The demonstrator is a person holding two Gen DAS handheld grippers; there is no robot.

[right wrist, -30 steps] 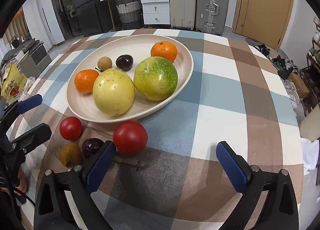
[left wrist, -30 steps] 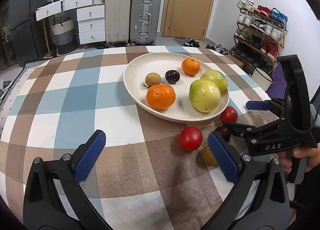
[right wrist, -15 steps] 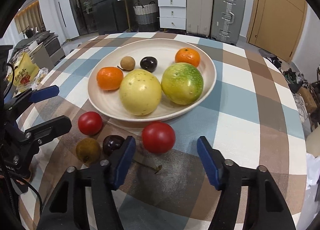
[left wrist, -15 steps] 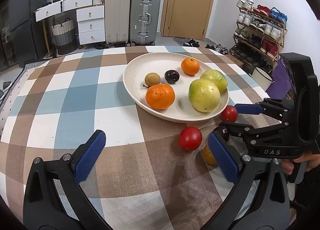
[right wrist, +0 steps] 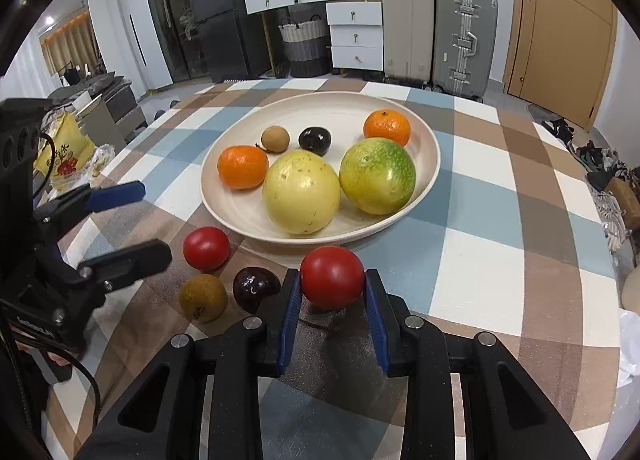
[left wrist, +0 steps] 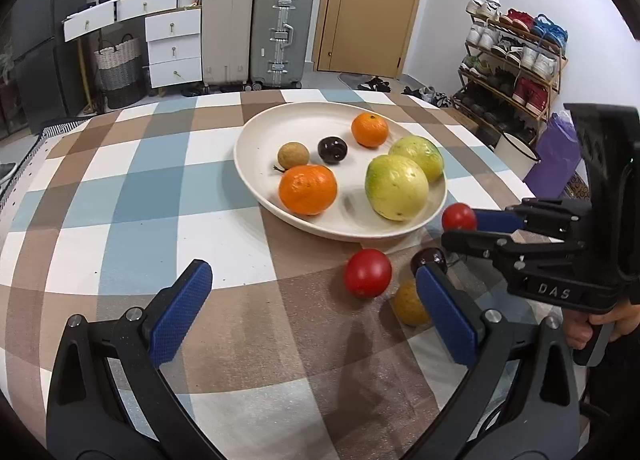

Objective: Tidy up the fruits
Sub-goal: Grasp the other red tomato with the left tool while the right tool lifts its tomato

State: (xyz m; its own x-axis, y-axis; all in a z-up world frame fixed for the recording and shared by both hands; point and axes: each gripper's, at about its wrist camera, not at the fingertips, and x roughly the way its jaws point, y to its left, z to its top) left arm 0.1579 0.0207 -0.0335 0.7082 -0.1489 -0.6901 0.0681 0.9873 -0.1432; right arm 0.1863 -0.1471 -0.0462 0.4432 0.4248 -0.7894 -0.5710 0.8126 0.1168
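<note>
My right gripper (right wrist: 332, 280) is closing its jaws on a red tomato (right wrist: 332, 272) that rests on the checked cloth just in front of the cream plate (right wrist: 328, 120); both blue pads touch its sides. The left wrist view shows the same tomato (left wrist: 456, 214) at the tips of that gripper (left wrist: 460, 226). A second red tomato (right wrist: 206, 248), a dark round fruit (right wrist: 256, 286) and a brownish-yellow fruit (right wrist: 203, 297) lie to its left. My left gripper (left wrist: 312, 272) hovers open over the cloth, holding nothing. The plate holds two oranges, two big yellow-green fruits and two small fruits.
The round table's edge (right wrist: 616, 300) curves close on the right. Suitcases (left wrist: 256, 32), white drawers and a door stand behind the table, and a shoe rack (left wrist: 512, 60) is at the right. A person's hand (left wrist: 592, 324) holds the right gripper's handle.
The right gripper's jaws went from wide apart to closed around the red tomato, and it shifted so the tomato sits between the pads. The left gripper has stayed still.
</note>
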